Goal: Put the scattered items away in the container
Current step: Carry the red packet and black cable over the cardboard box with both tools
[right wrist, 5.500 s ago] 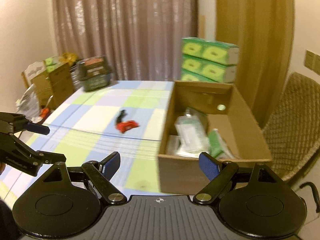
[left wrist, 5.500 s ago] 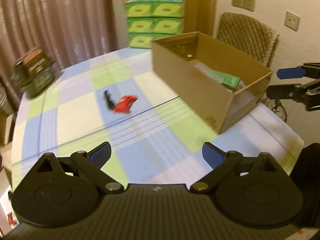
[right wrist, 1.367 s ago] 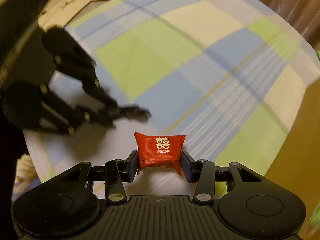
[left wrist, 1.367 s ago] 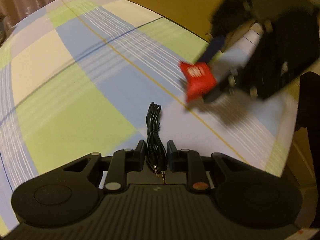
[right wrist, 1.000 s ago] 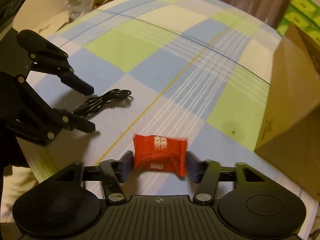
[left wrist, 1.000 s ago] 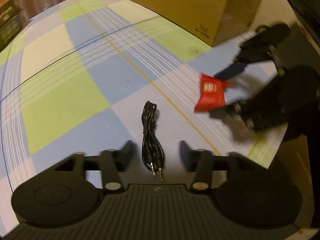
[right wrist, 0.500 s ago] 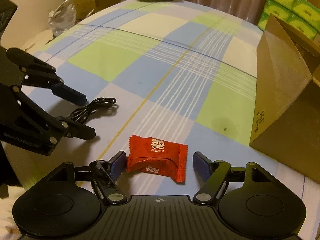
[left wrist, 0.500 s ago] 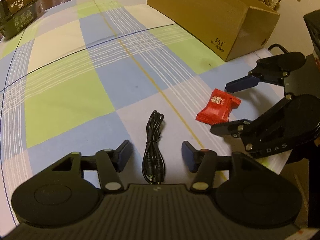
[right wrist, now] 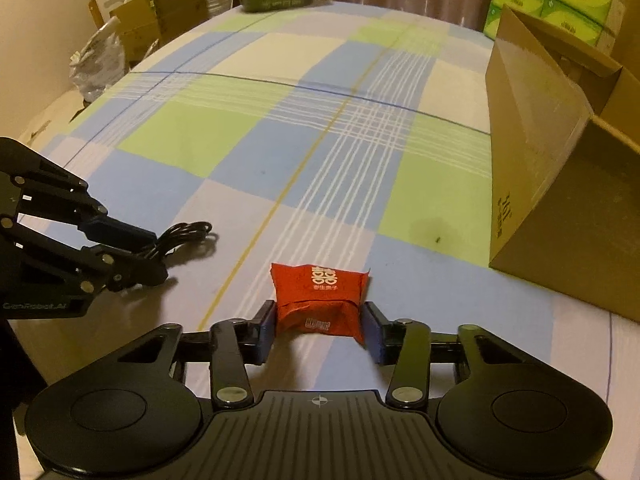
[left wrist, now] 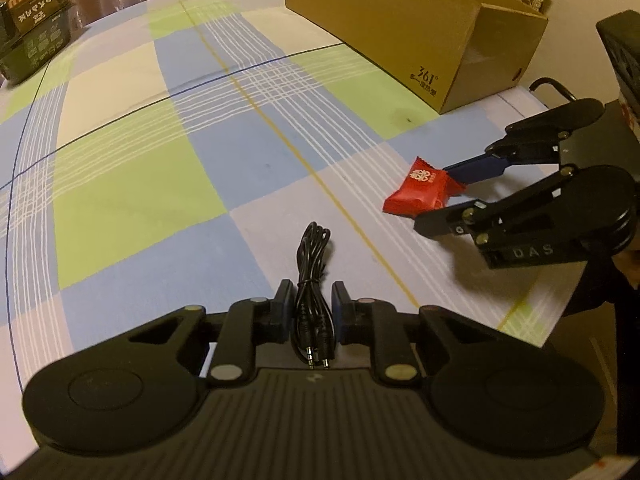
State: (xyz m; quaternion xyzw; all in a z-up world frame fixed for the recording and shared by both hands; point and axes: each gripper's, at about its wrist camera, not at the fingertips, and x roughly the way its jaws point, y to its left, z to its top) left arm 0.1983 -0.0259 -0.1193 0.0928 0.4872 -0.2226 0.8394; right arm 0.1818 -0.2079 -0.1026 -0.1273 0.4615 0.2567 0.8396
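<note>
Checked cloth covers the surface. Our left tongs have just closed on the cable, its plugs toward us. Our right tongs have just closed and pinch the red packet. Farther right stands the box.

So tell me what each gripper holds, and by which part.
Left gripper: black cable, near its plug end. Right gripper: red packet, by its two sides.
</note>
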